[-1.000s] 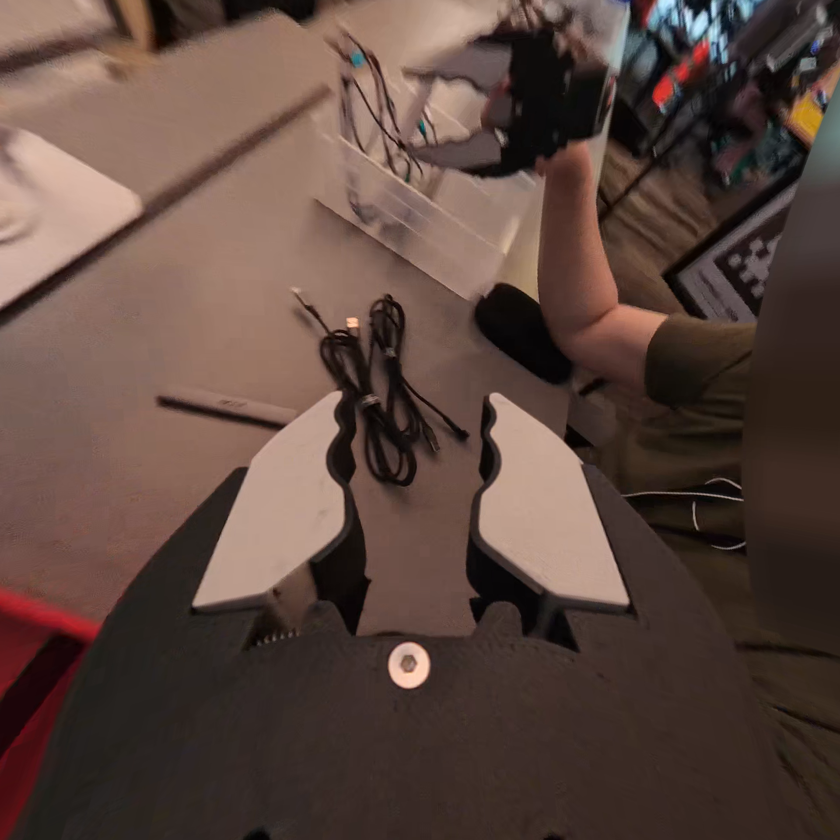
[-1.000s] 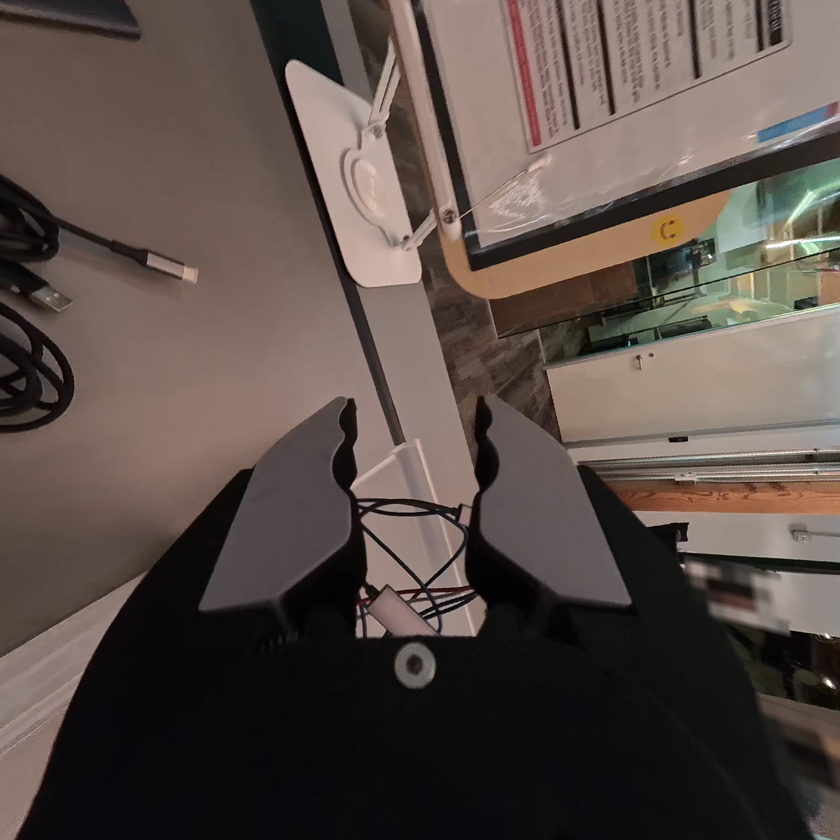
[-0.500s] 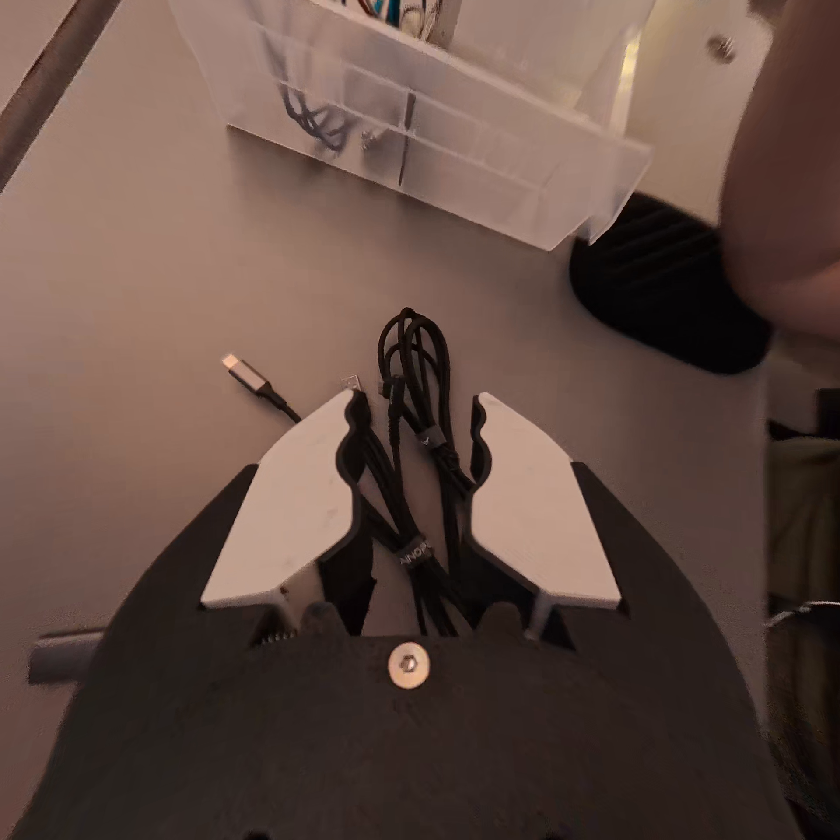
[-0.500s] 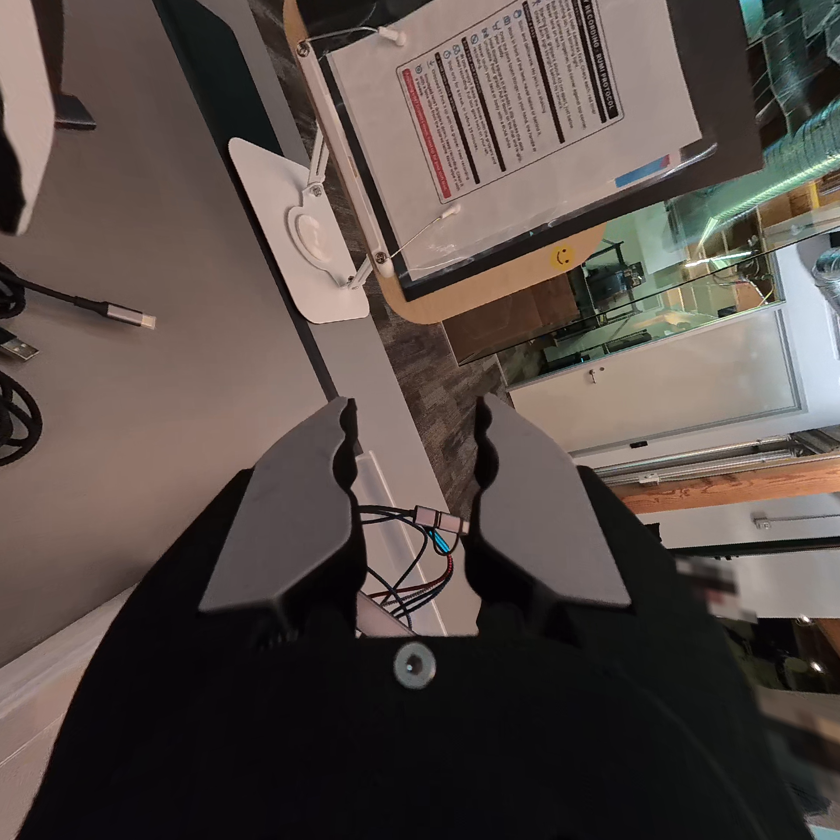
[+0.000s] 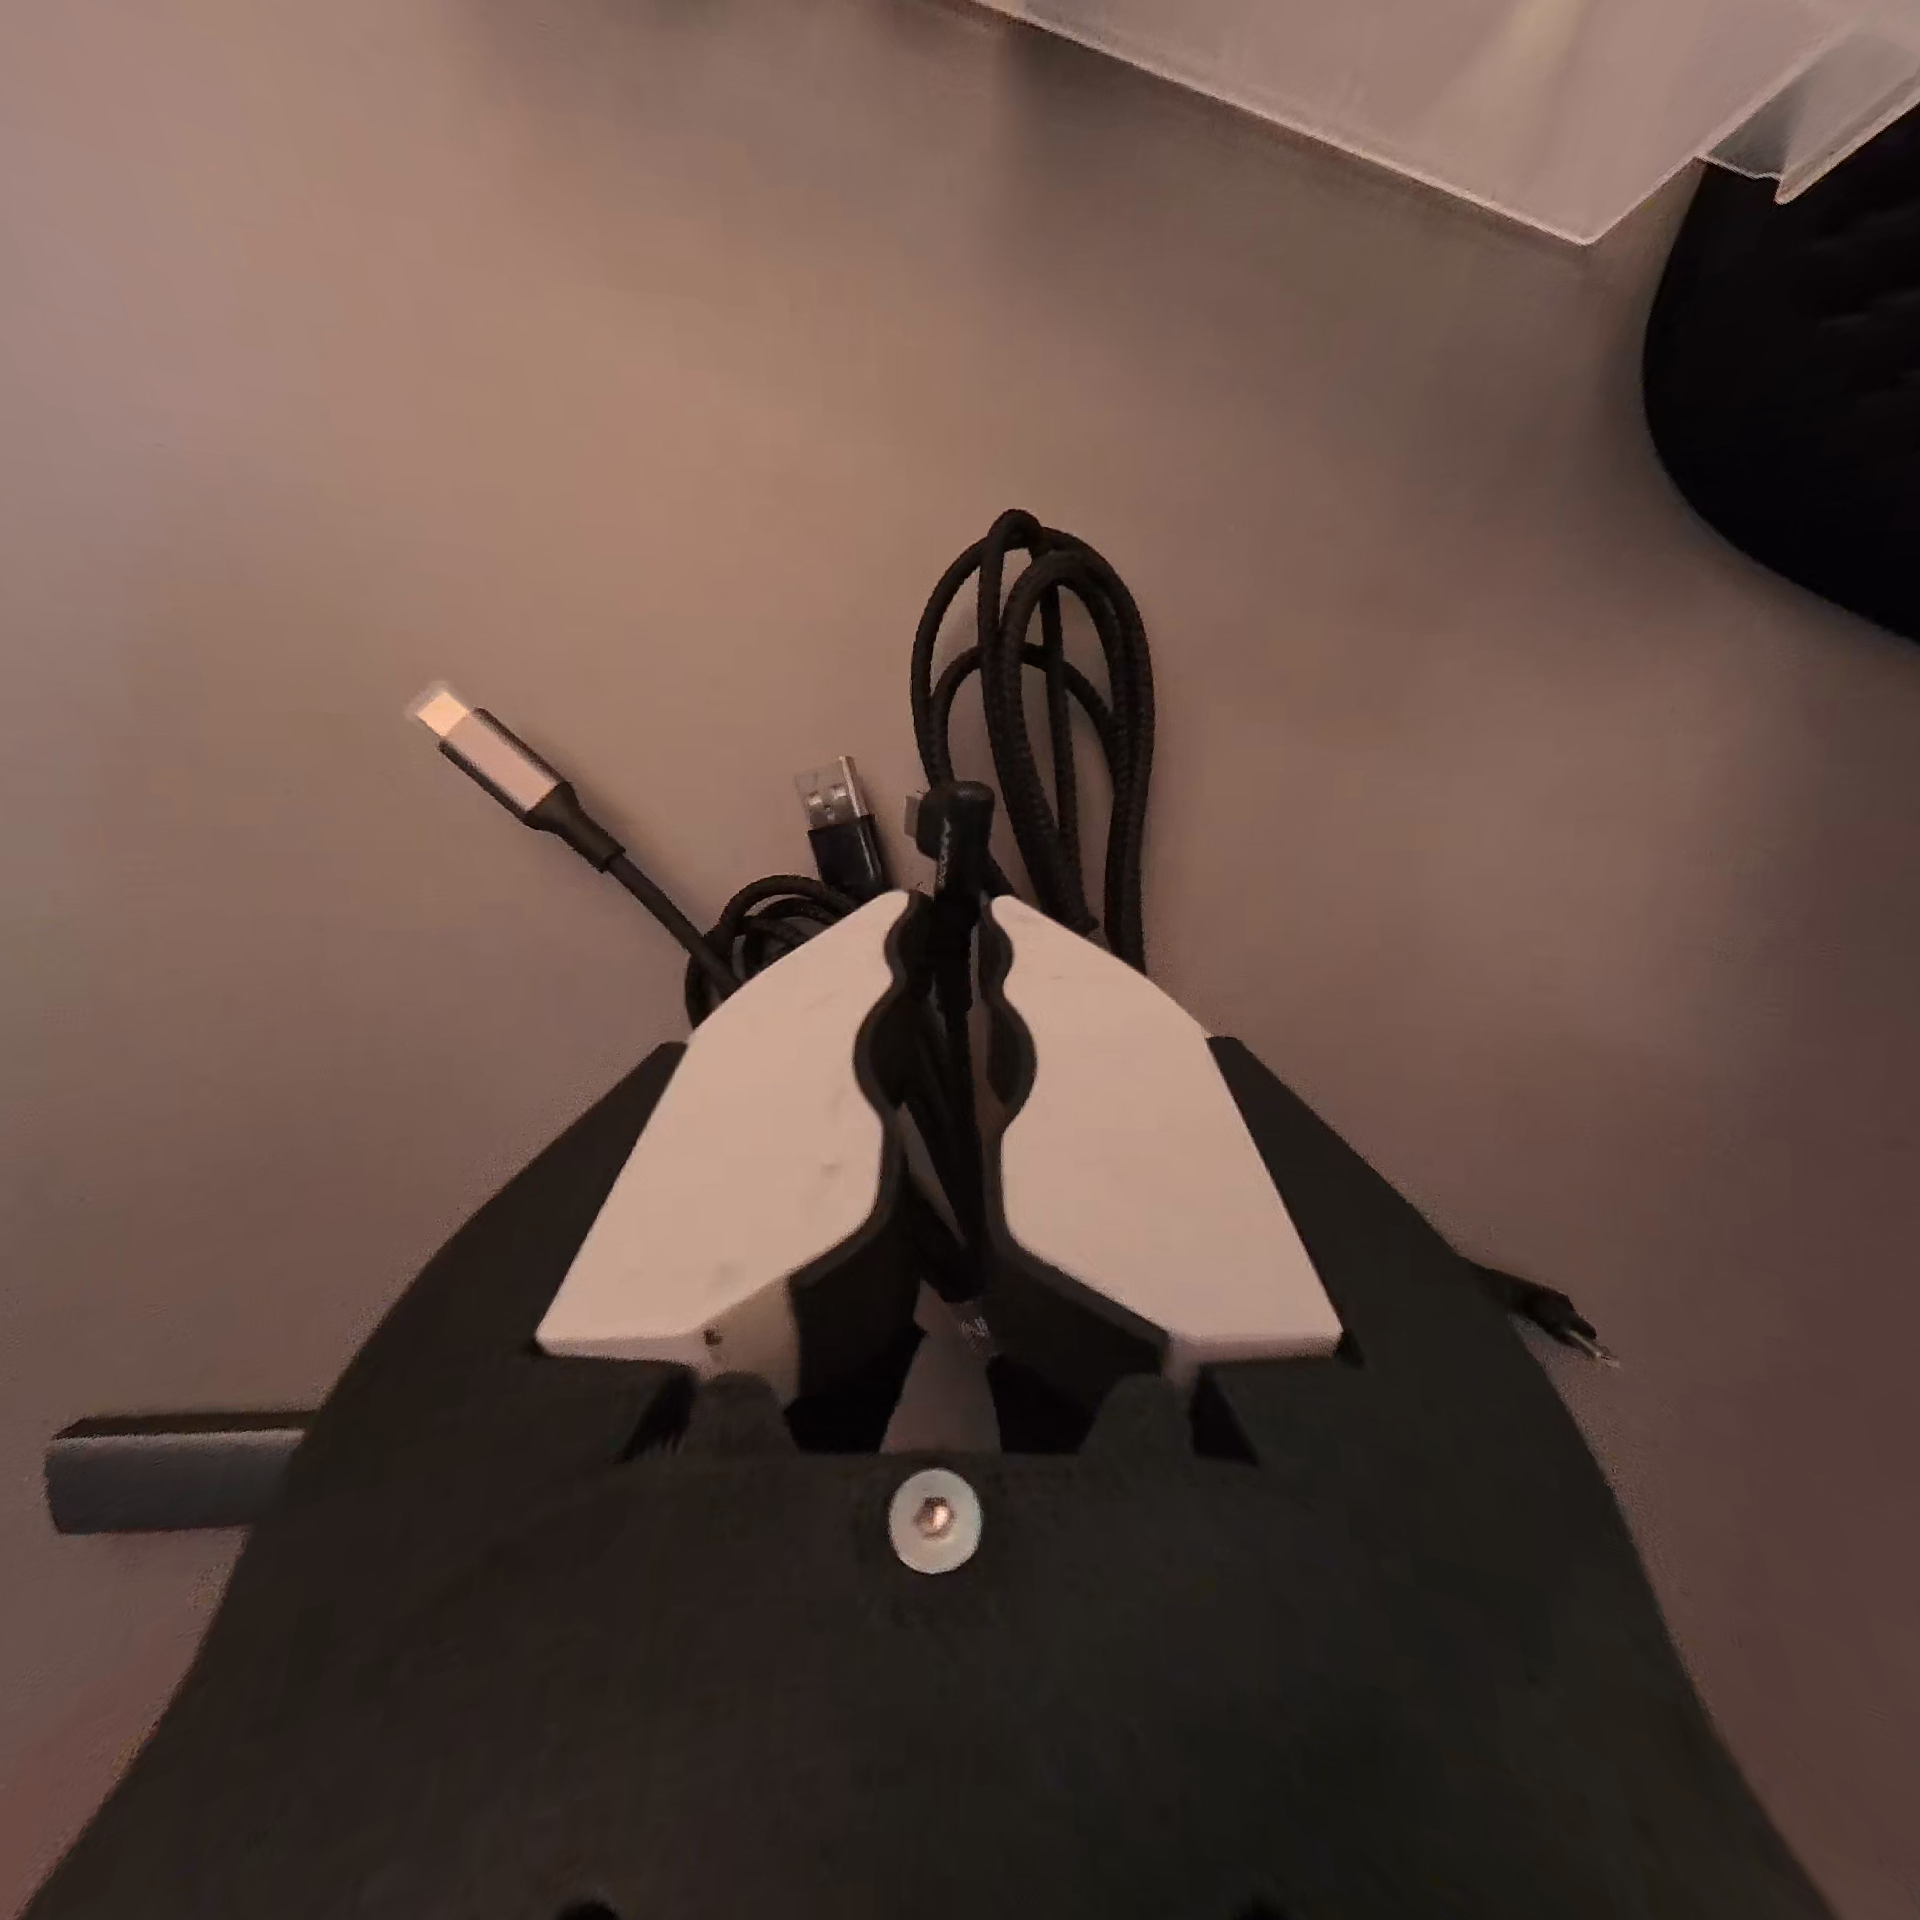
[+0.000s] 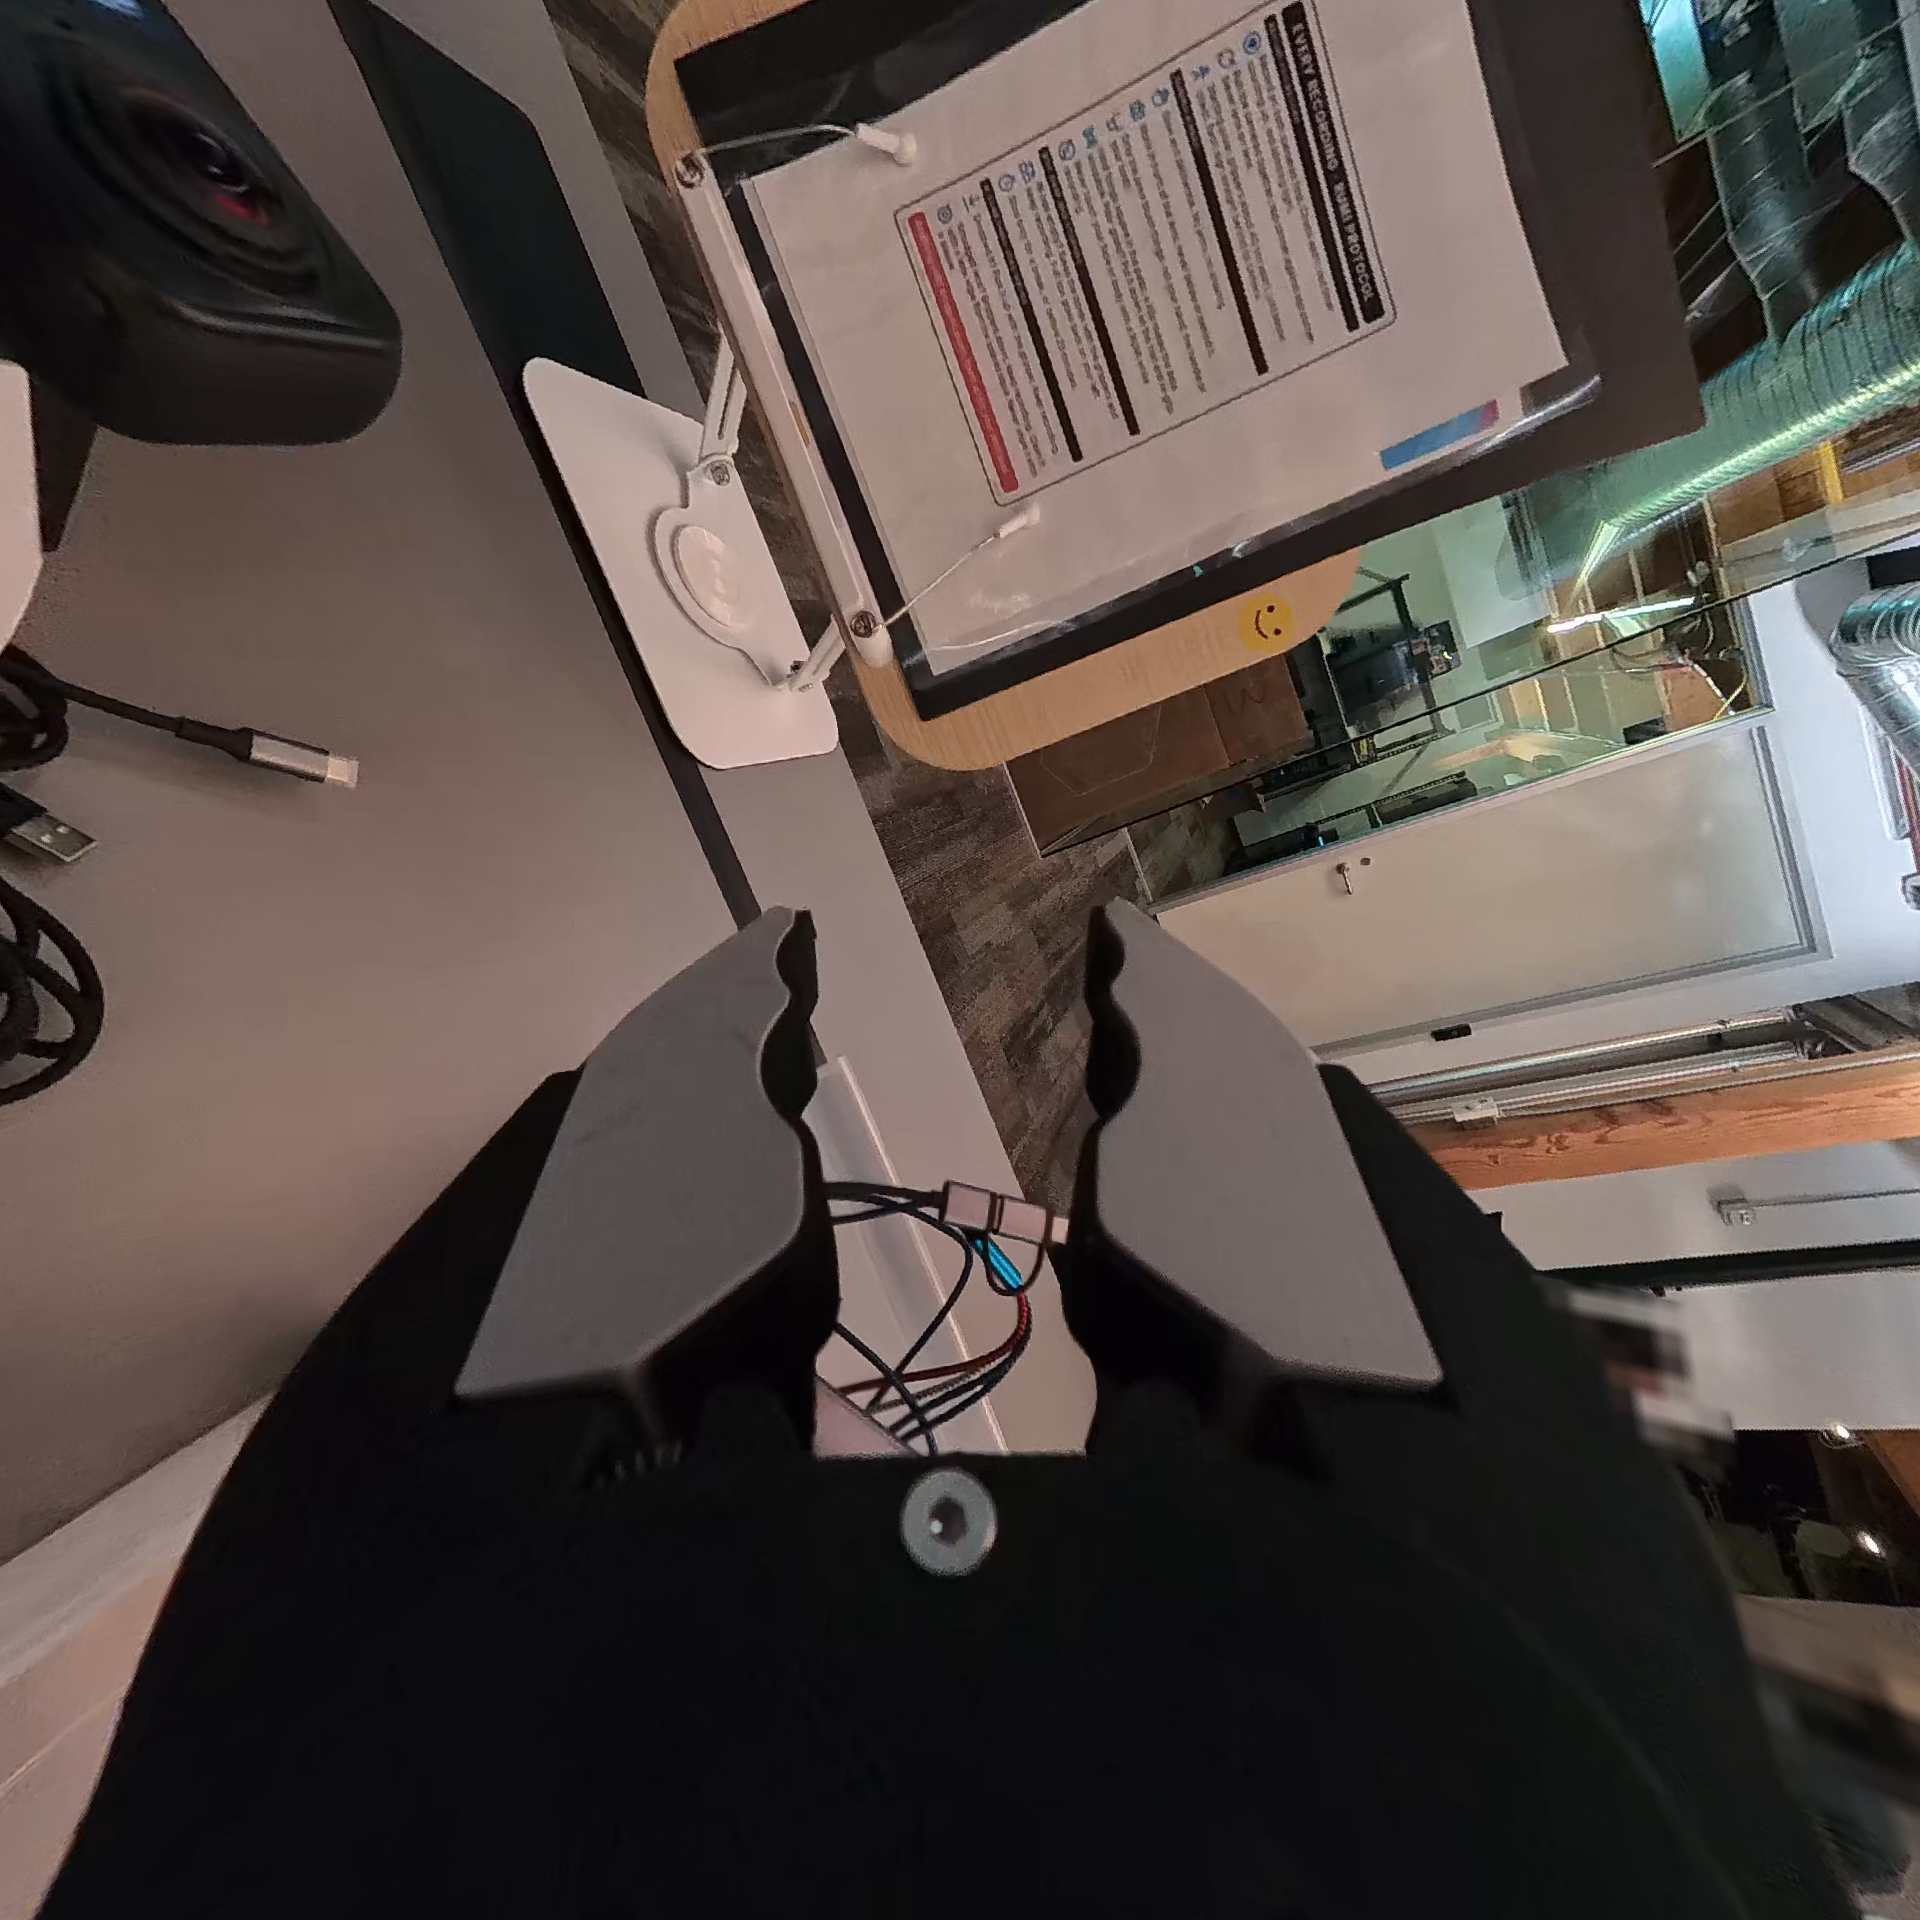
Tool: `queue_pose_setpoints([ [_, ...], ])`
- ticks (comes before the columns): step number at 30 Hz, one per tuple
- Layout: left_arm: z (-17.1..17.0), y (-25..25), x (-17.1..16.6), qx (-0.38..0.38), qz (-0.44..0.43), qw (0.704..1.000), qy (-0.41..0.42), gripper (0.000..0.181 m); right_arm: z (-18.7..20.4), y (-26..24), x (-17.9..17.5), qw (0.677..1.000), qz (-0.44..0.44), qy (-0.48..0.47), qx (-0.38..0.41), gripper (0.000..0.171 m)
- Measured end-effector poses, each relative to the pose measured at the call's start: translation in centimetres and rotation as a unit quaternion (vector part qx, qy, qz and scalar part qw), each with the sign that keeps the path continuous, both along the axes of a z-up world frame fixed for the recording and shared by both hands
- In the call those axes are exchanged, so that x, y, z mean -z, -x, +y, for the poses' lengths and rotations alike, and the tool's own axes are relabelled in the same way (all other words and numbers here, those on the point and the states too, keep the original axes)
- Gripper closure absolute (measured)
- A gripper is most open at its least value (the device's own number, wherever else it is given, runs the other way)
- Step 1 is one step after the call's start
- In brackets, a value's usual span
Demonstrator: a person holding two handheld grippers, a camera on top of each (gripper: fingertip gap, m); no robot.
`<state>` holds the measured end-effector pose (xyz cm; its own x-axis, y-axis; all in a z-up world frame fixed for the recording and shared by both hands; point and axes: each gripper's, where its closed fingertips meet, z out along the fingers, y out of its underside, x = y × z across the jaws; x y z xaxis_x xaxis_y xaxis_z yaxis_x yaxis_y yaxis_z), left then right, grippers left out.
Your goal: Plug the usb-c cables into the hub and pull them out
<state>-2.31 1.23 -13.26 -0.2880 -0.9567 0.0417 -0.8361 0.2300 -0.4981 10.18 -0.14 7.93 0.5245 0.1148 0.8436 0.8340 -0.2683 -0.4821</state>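
Note:
My left gripper (image 5: 943, 906) is shut on a black braided cable (image 5: 940, 997) low over the grey table, and the cable's black plug end (image 5: 954, 821) sticks out past the fingertips. The rest of that bundle (image 5: 1039, 717) lies coiled just ahead. A second cable's silver USB-C plug (image 5: 488, 750) lies to the left, and a USB-A plug (image 5: 836, 810) lies between them. The slim grey hub (image 5: 166, 1470) lies at the lower left, partly hidden by the gripper. My right gripper (image 6: 948, 951) is open and empty, held high and turned sideways; the silver plug (image 6: 296, 758) shows at its left.
A frosted plastic bin (image 5: 1455, 94) stands at the table's far edge, and a black rounded object (image 5: 1787, 416) lies at the right. In the right wrist view, a bin with coloured cables (image 6: 935, 1320) is below the fingers, and a white stand (image 6: 675, 571) holds a printed sheet. About 25 centimeters separates my left fingertips from my right. The slim grey hub (image 5: 166, 1470) lies some 20 centimeters from my left tips, 35 centimeters from my right tips.
My left gripper has come down and forward over the cable bundle and shut on the black braided cable. My right gripper stayed open and drifted a little.

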Motion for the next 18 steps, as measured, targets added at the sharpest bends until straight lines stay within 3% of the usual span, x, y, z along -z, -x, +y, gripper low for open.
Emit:
queue_pose_setpoints([
  [1,0.1,0.1,-0.2,0.001,0.000,1.000,-0.002,0.175,0.2,0.2,0.1,1.000,0.002,0.001,-0.002,0.121],
  [10,2.4,0.6,-5.9,-0.034,-0.079,0.996,0.010,0.175,2.9,2.8,0.2,0.997,0.065,-0.026,-0.021,0.121],
  [13,3.1,0.6,-8.4,-0.054,-0.129,0.989,0.040,0.175,4.3,3.7,0.2,0.988,0.151,-0.042,-0.004,0.121],
  [18,3.5,0.8,-13.1,-0.083,-0.217,0.966,0.109,0.175,5.9,9.2,2.1,0.963,0.259,0.005,-0.078,0.122],
])
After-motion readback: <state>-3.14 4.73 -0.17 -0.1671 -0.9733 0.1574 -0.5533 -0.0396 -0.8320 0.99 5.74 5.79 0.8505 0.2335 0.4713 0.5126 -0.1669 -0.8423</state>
